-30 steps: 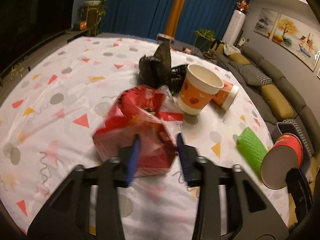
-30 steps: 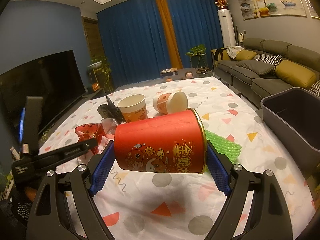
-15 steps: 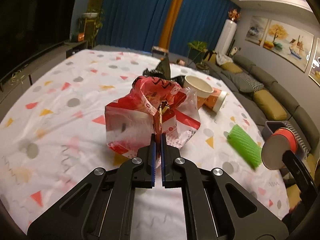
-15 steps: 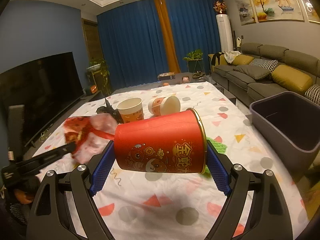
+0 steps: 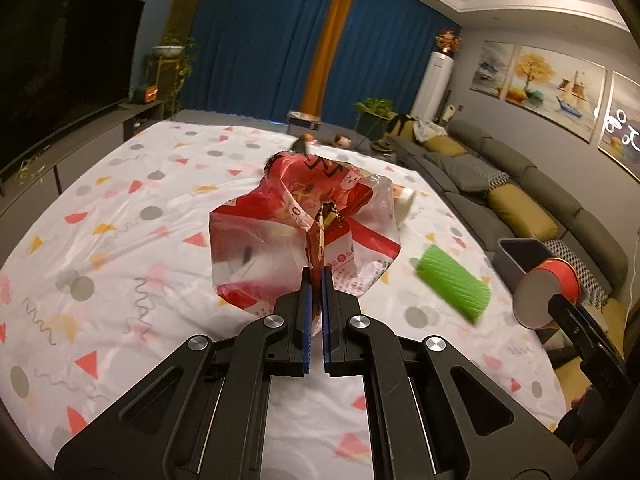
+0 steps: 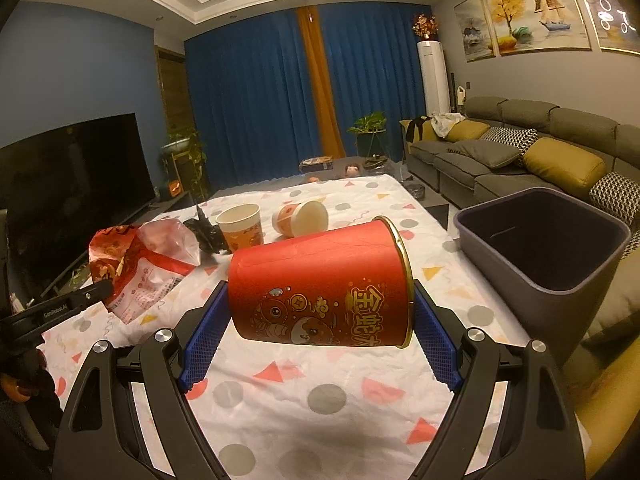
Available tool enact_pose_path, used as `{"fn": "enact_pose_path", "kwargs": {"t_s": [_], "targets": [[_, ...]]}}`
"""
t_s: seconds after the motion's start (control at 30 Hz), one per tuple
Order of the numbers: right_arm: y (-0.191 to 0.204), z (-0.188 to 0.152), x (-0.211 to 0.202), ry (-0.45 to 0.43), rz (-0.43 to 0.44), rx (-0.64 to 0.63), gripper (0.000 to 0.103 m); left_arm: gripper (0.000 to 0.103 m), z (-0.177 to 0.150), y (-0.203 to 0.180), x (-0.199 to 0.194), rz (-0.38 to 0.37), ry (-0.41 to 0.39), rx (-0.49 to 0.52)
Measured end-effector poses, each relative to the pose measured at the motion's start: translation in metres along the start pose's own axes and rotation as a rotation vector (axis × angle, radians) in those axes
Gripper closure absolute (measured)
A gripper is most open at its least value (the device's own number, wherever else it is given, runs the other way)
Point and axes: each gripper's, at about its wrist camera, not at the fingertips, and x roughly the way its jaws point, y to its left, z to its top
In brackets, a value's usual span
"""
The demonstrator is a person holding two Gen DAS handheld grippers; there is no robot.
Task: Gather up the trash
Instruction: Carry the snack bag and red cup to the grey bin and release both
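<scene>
My left gripper is shut on a crumpled red and clear plastic bag and holds it above the table; the bag also shows in the right wrist view. My right gripper is shut on a red paper tub, held on its side above the table; the tub also shows in the left wrist view. A dark grey bin stands open beside the table's right edge. A green corrugated roll lies on the table.
On the patterned tablecloth stand an upright orange paper cup, a tipped cup and a black bag. A sofa runs along the right; a TV is on the left.
My left gripper closed on the plastic bag and lifted it off the table. My right gripper, still holding the red tub, has risen and moved nearer the bin.
</scene>
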Motion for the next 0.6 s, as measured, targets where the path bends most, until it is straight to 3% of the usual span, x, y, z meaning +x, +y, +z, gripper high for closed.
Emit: {"fn": "enact_pose_path", "kwargs": {"t_s": [0.3,0.6], "targets": [[-0.028,0.007,-0.007,-0.031,-0.034,0.024,0.02,0.1,0.006,-0.051,0.013,-0.077,0.005,0.07],[-0.077,0.024,-0.01,-0.08,-0.131,0.046,0.02,0.1,0.013,-0.14,0.049,-0.195,0.029,0.175]]}}
